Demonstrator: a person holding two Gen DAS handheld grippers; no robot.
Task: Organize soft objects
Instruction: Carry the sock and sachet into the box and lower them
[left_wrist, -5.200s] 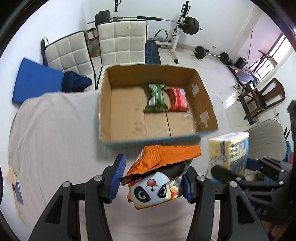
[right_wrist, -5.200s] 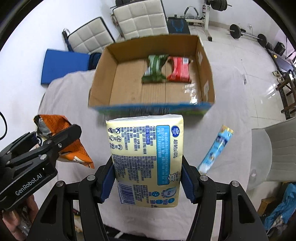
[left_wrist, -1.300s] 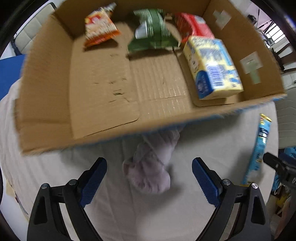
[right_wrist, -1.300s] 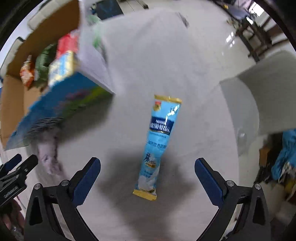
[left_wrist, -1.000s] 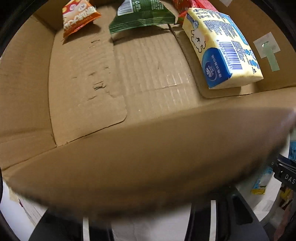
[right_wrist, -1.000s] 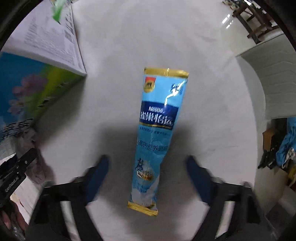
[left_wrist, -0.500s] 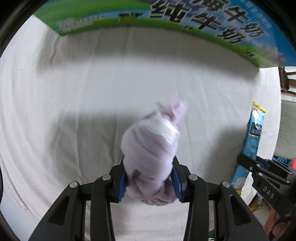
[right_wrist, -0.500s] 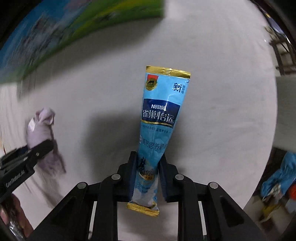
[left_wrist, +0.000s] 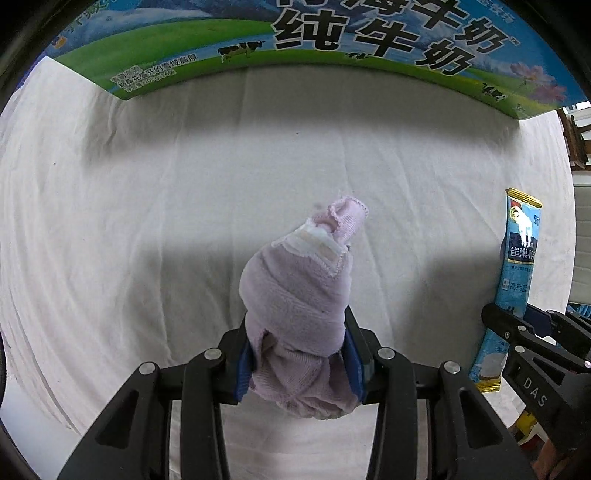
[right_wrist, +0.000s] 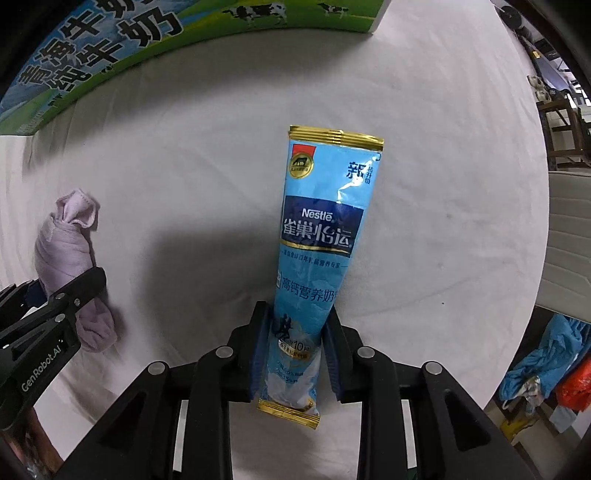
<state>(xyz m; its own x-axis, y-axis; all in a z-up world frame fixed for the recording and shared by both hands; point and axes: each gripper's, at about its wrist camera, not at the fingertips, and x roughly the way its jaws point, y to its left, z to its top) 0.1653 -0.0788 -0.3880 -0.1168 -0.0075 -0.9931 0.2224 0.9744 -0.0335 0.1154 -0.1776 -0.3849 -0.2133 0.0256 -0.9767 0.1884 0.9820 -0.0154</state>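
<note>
My left gripper (left_wrist: 299, 354) is shut on a rolled lilac sock bundle (left_wrist: 299, 295), which sticks up and forward from between the blue pads over the white cloth. It also shows in the right wrist view (right_wrist: 66, 254) at the left. My right gripper (right_wrist: 295, 354) is shut on the lower end of a long light-blue Nestle milk powder packet (right_wrist: 317, 240) with gold ends. The packet also shows in the left wrist view (left_wrist: 515, 273) at the far right. The printed milk carton box (left_wrist: 332, 40) stands just ahead; its inside is hidden.
A white cloth covers the table (left_wrist: 147, 192). The box's printed side also fills the top left of the right wrist view (right_wrist: 110, 40). A grey chair (right_wrist: 569, 236) stands off the right edge, with blue and orange clothes (right_wrist: 546, 376) on the floor.
Both grippers have risen slightly with their loads; the sock bundle and the packet sit a little higher and closer to the box. One second ago both jaws stood open around these things.
</note>
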